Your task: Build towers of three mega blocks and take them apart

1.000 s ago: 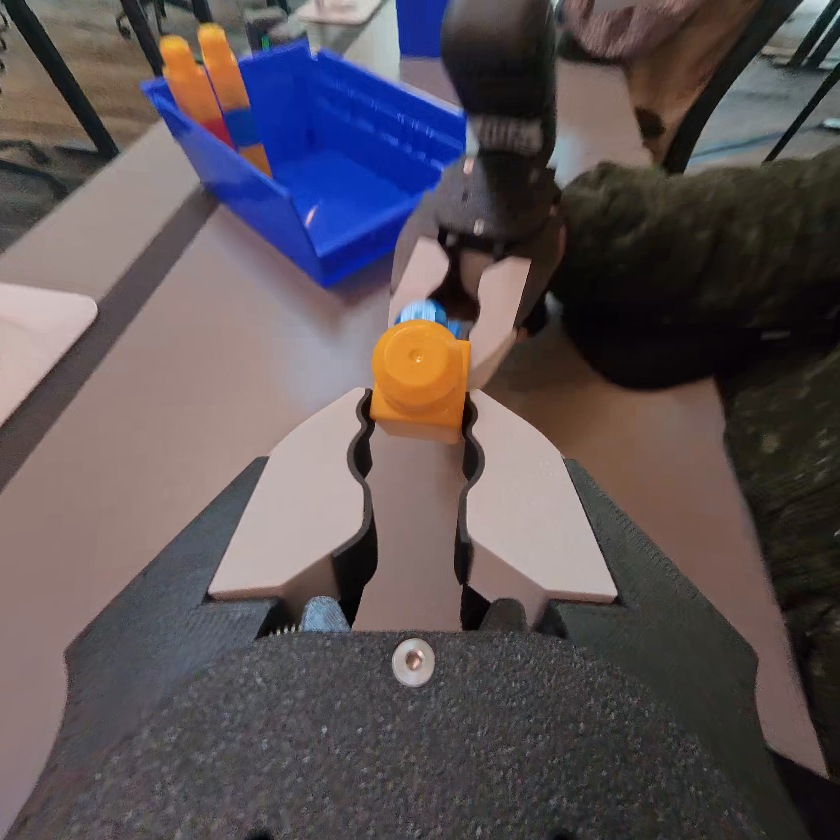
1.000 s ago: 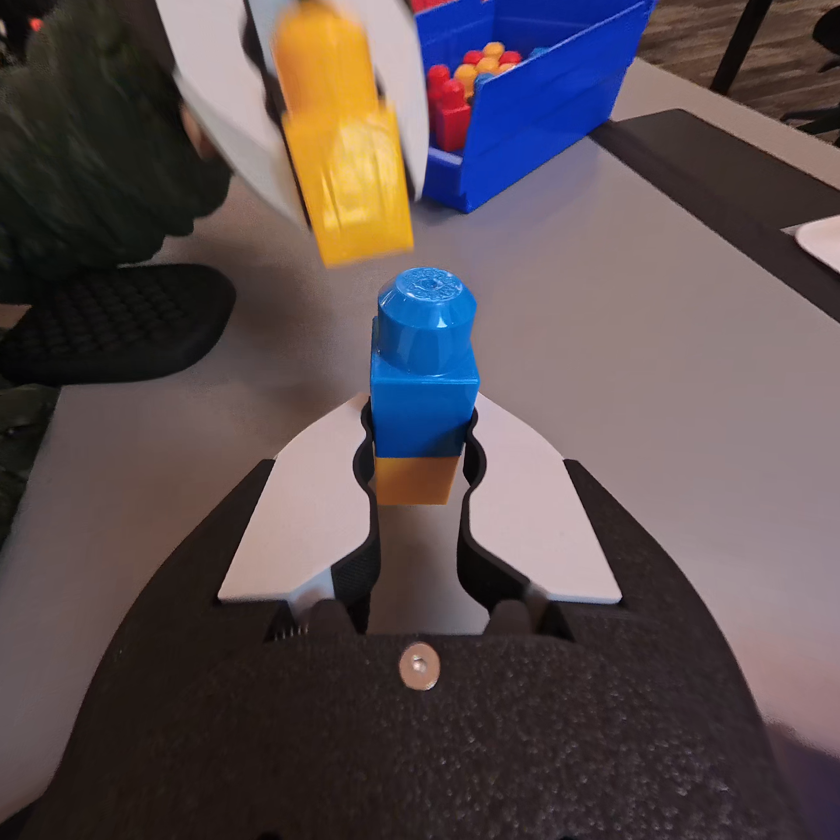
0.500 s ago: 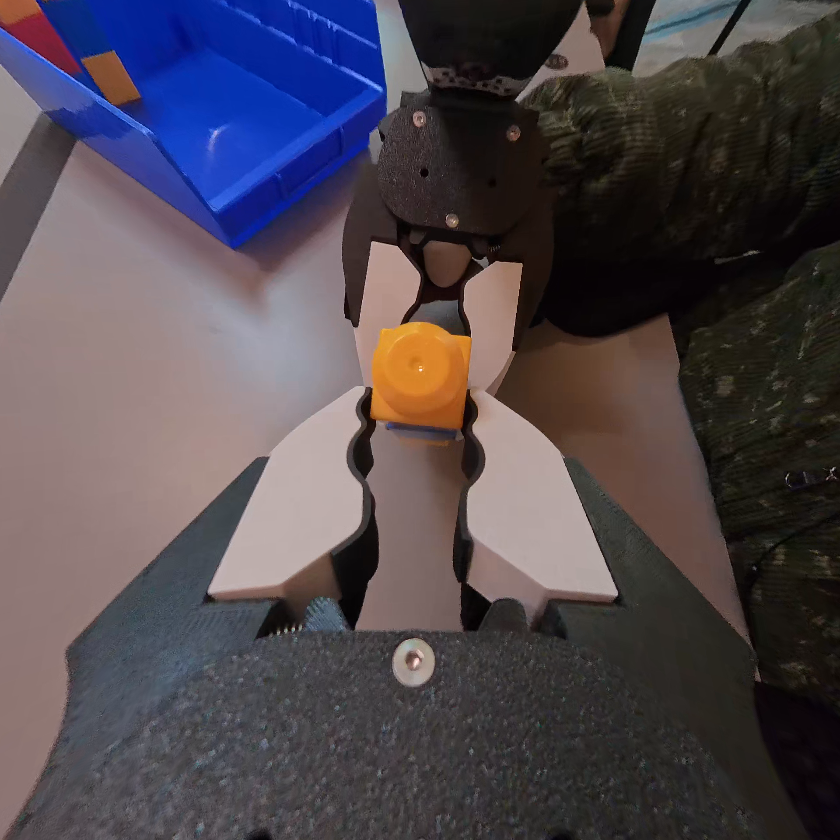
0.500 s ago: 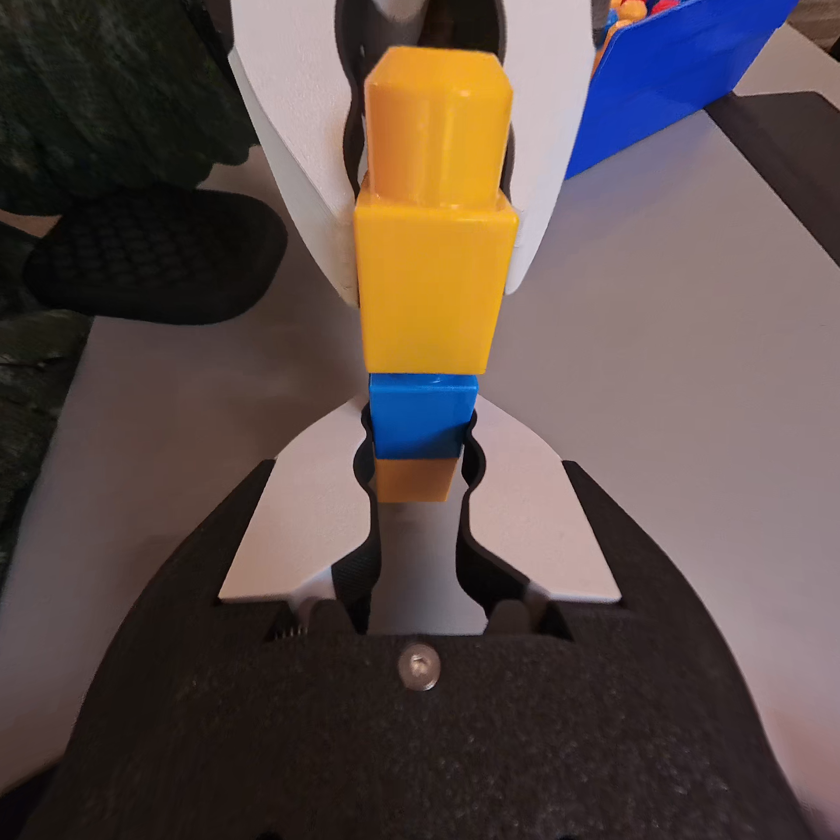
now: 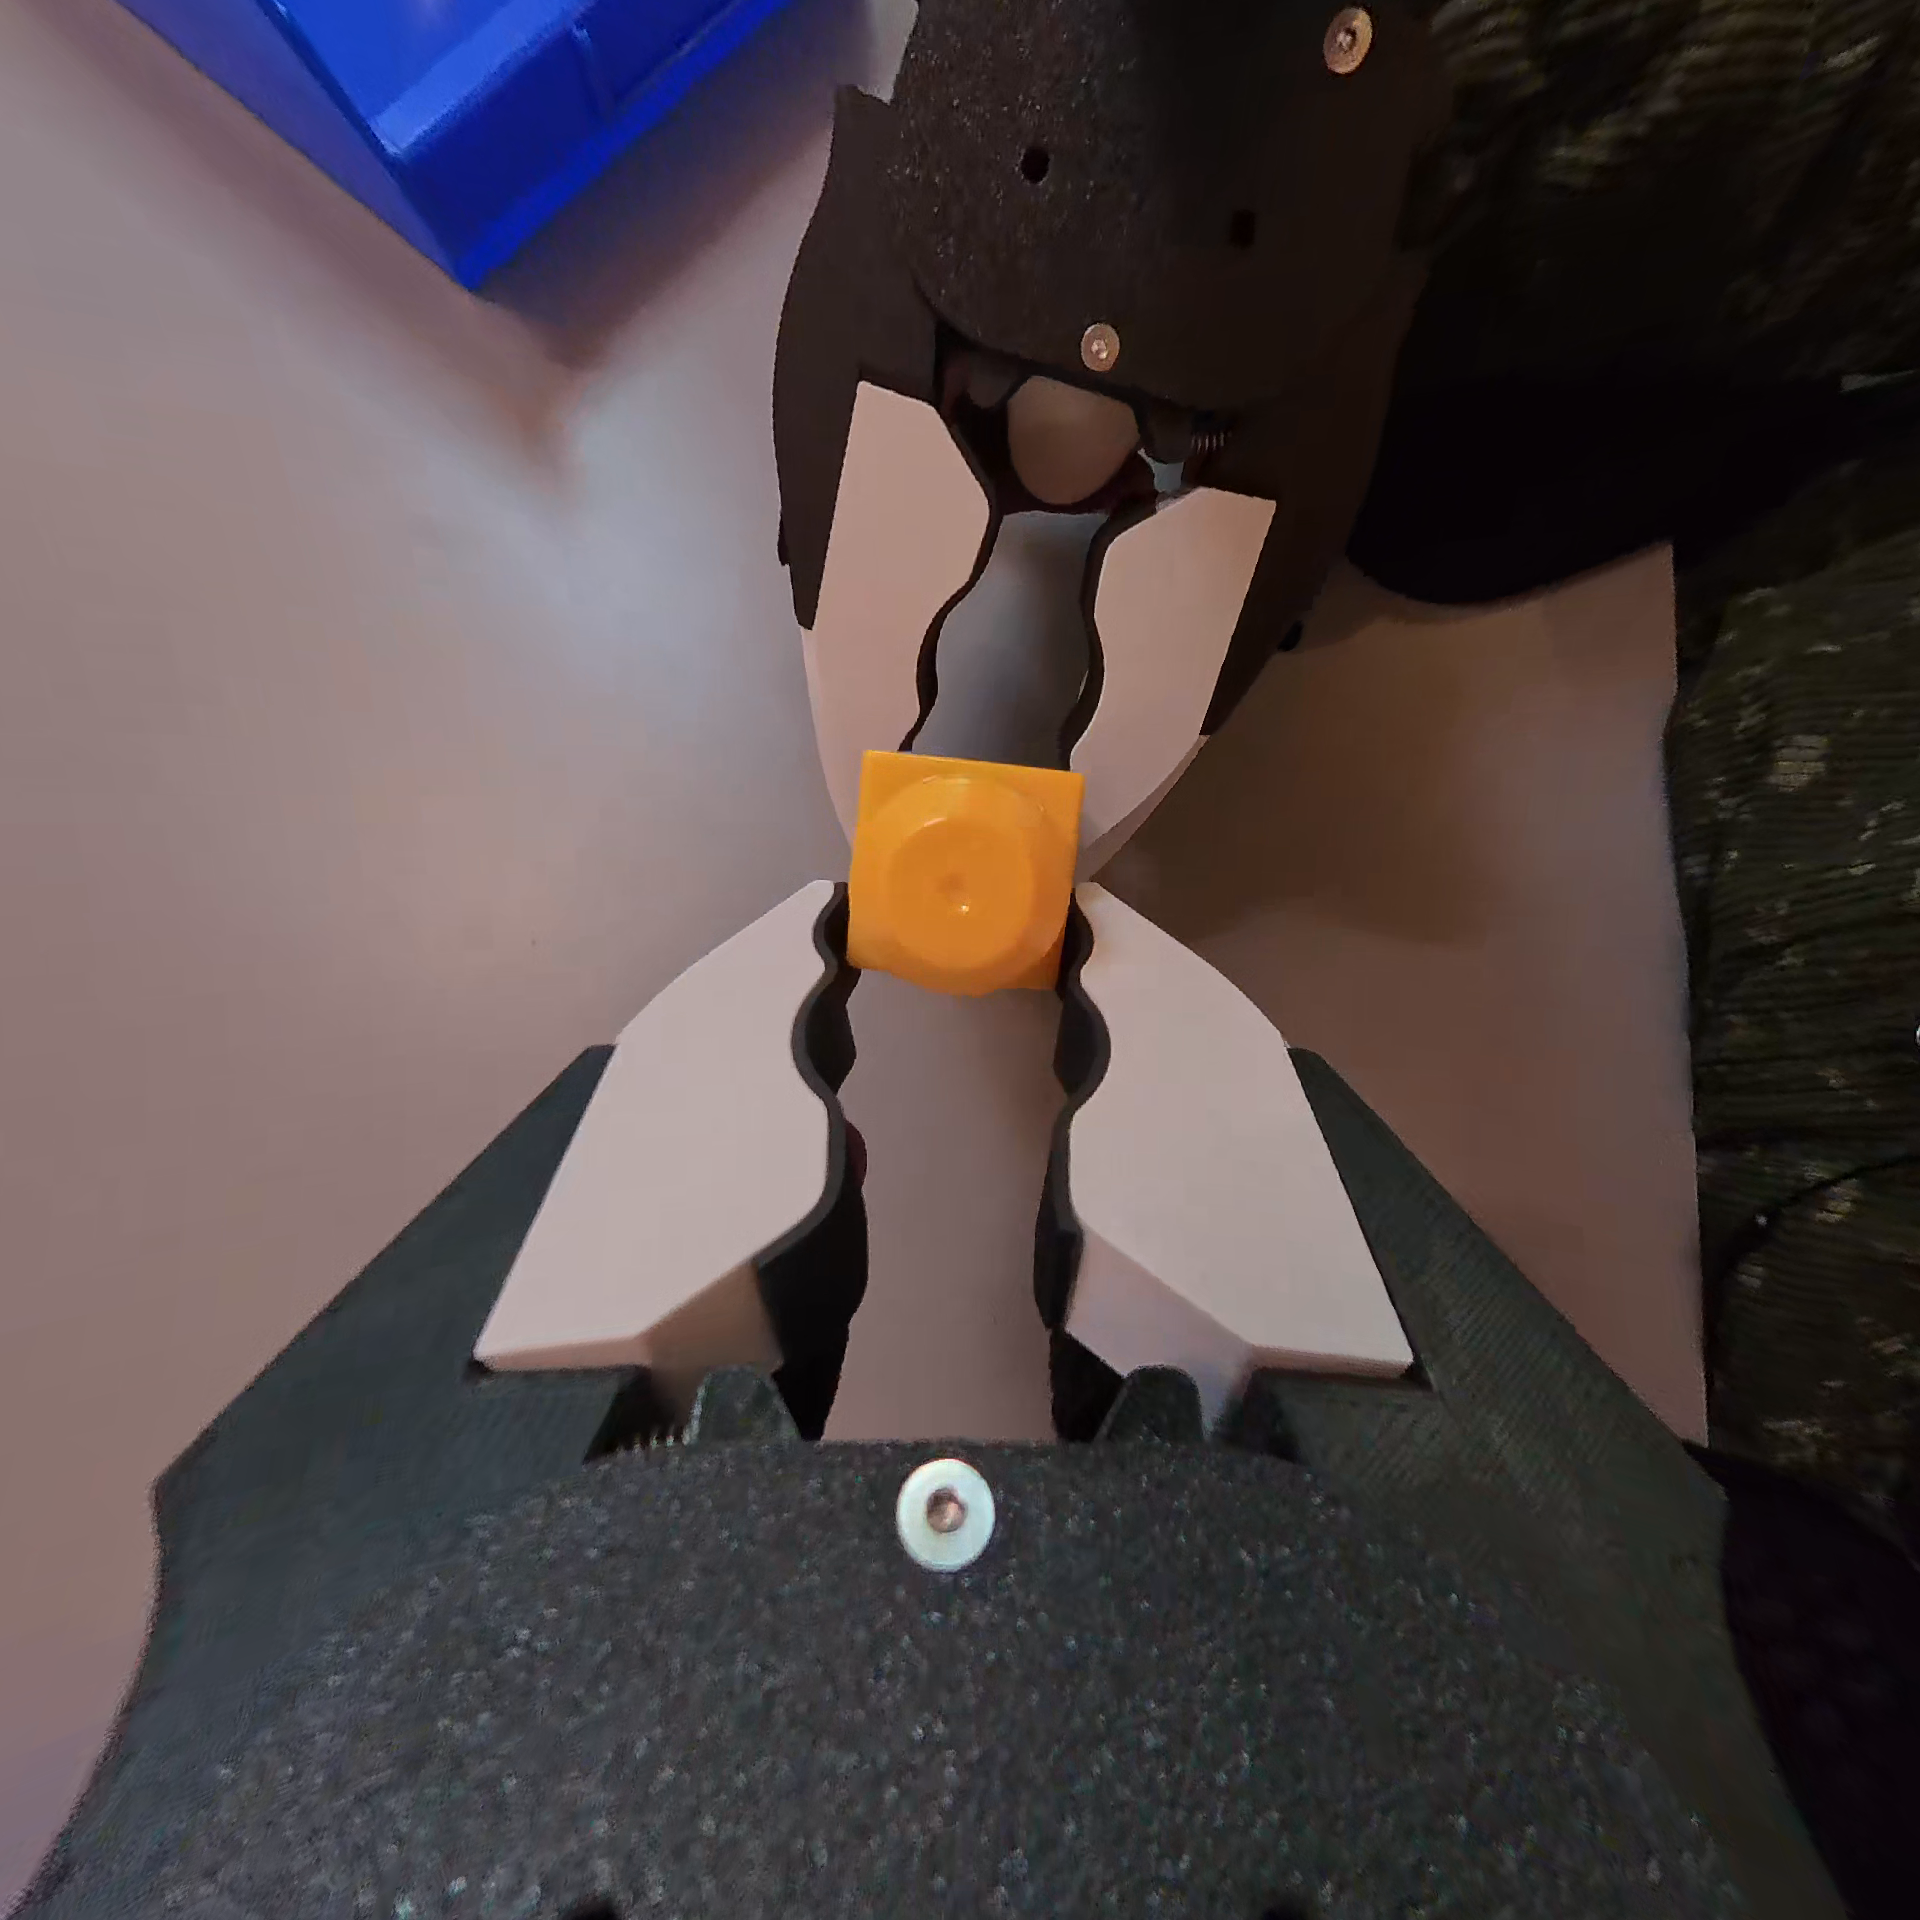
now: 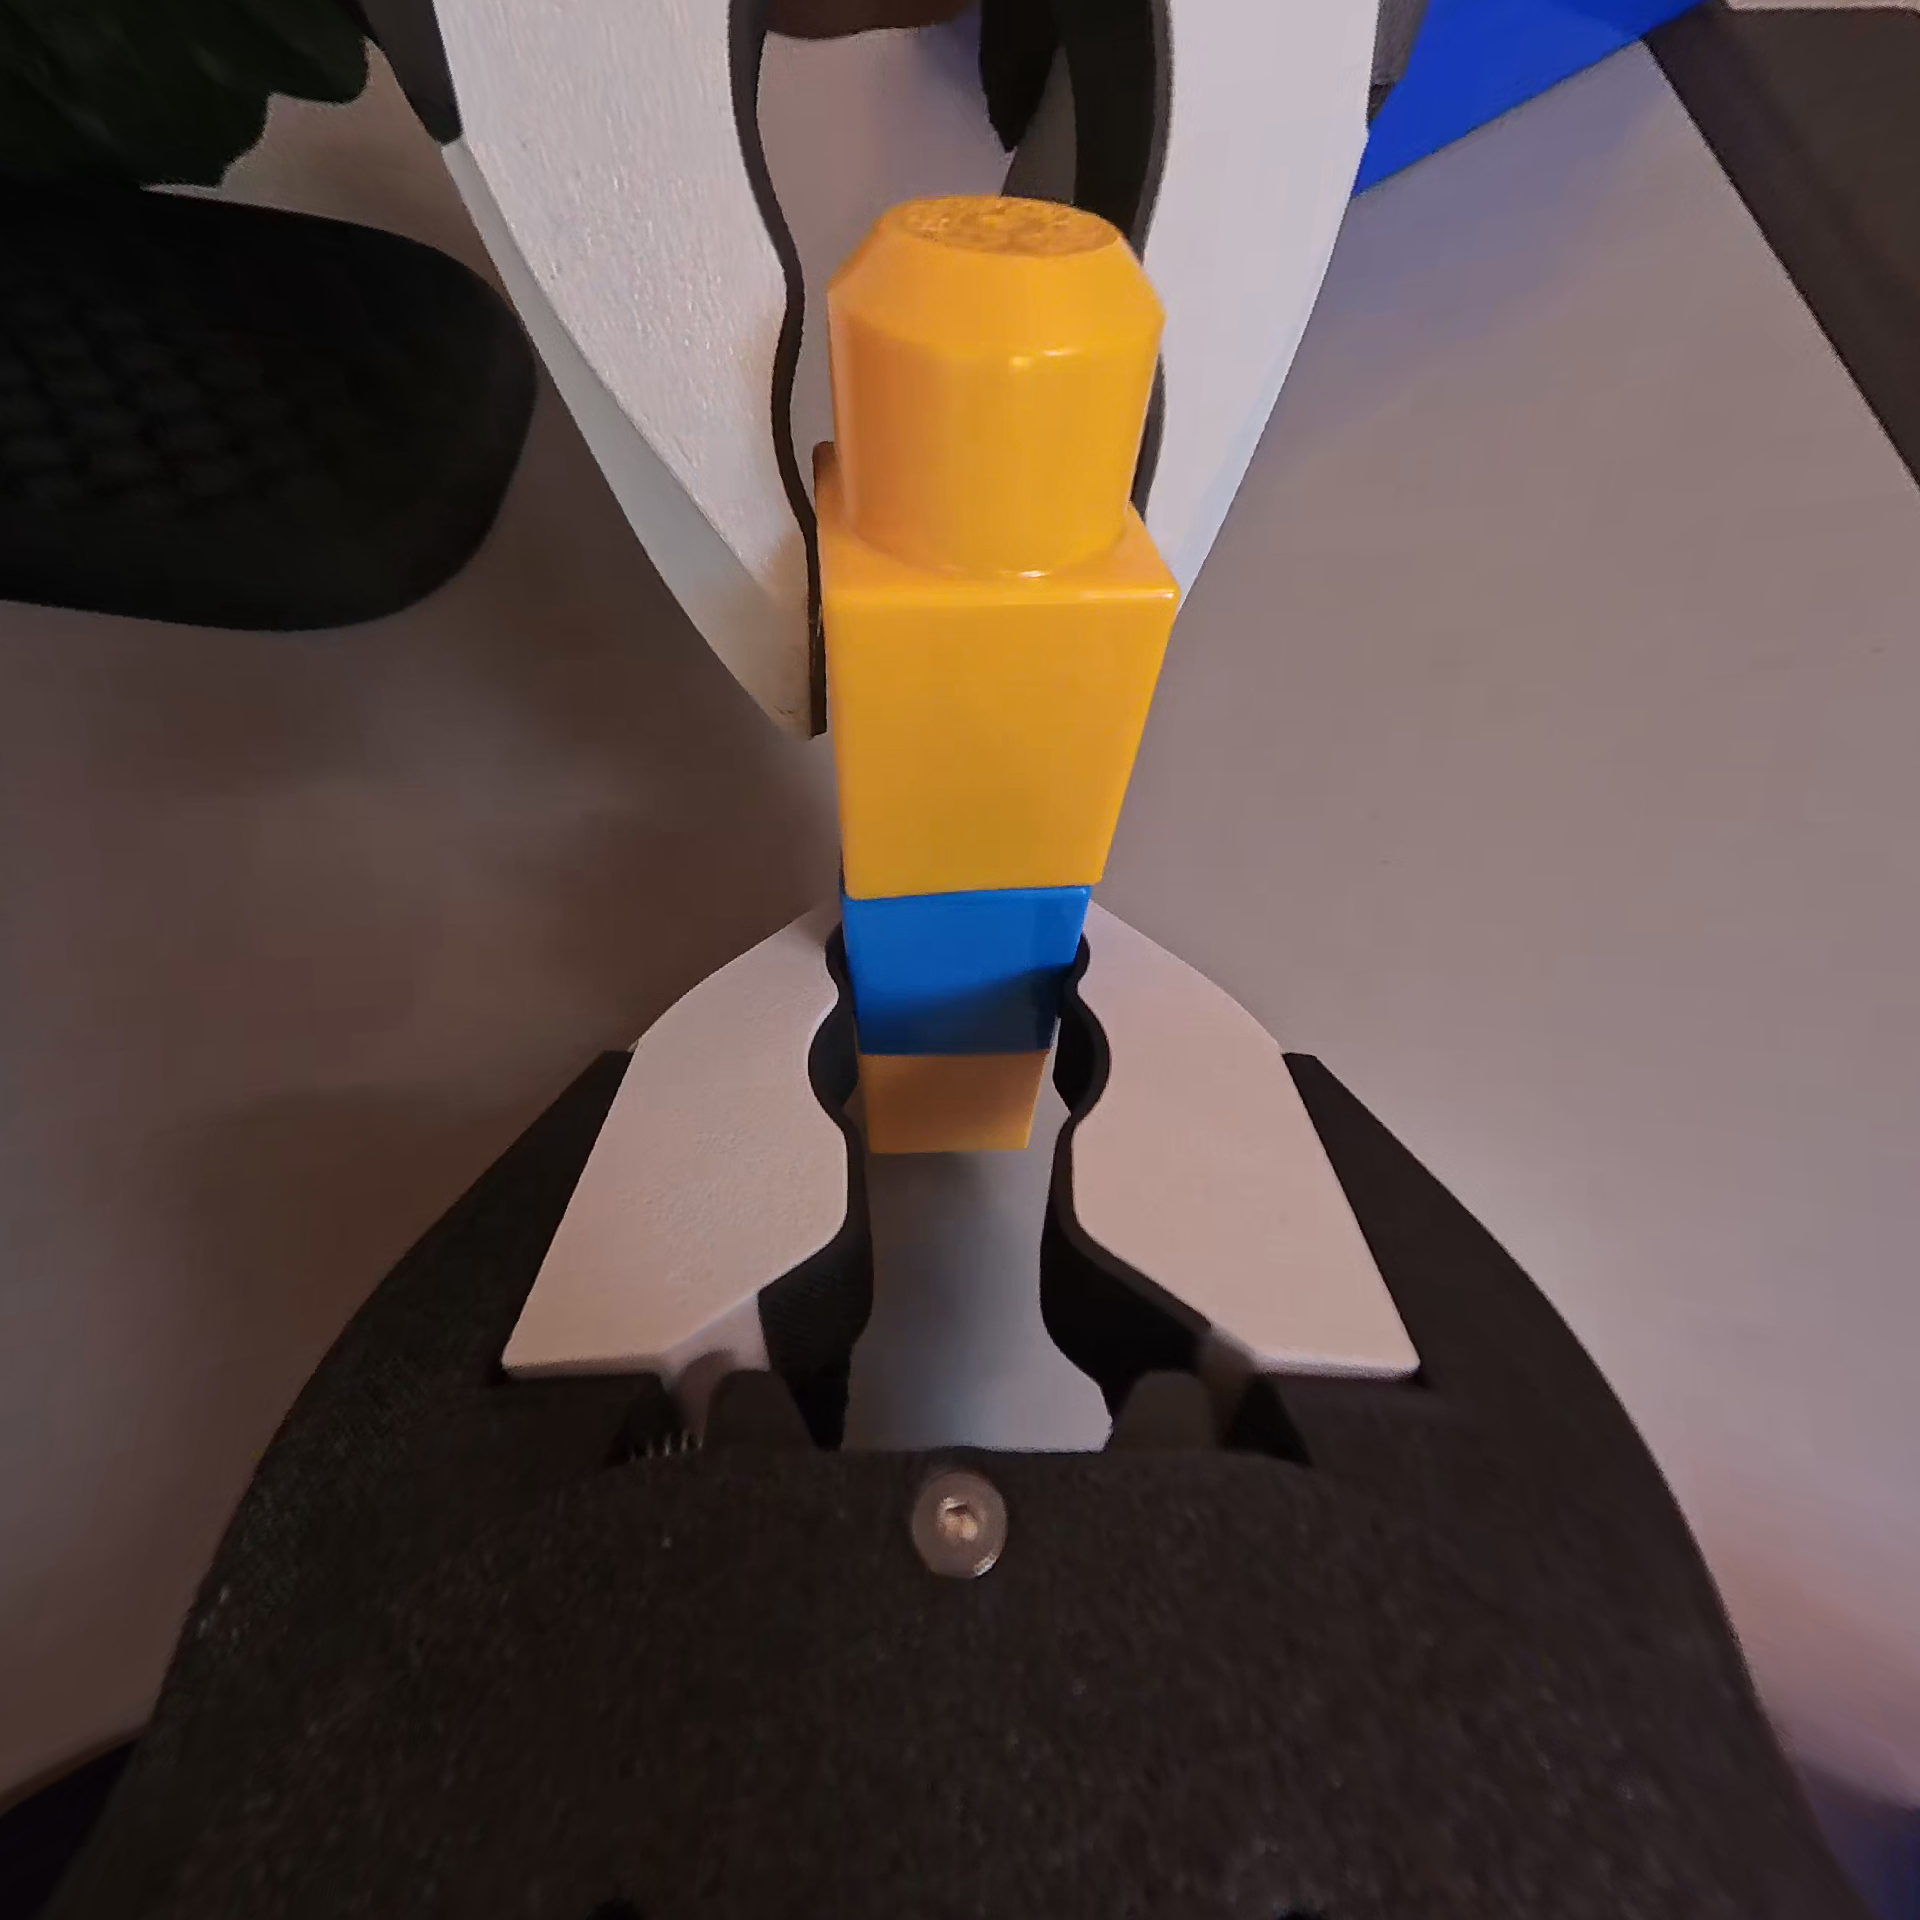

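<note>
A tower of three mega blocks shows in the right wrist view: an orange-yellow top block [image 6: 987, 707], a blue middle block [image 6: 961, 966] and an orange bottom block [image 6: 951, 1101]. My right gripper [image 6: 961, 987] is shut on the blue block. My left gripper comes down from above, and its white fingers [image 6: 644, 395] clamp the top block's sides. In the left wrist view I look straight down on the top block [image 5: 961, 883] between my left gripper [image 5: 956, 914]. The right gripper's fingers [image 5: 1174, 623] reach in from the far side. The lower blocks are hidden there.
A blue bin [image 5: 468, 125] stands on the grey table [image 5: 312, 727] at the upper left; its corner shows in the right wrist view [image 6: 1507, 94]. A black chair seat [image 6: 208, 416] and a dark green sleeve [image 5: 1766, 727] lie close by. The tips of one gripper are about 5 centimetres away from the tips of the other.
My left gripper carried the orange-yellow block over and down onto the blue block. The blue stud is now covered and the two blocks sit flush. My right gripper kept its hold.
</note>
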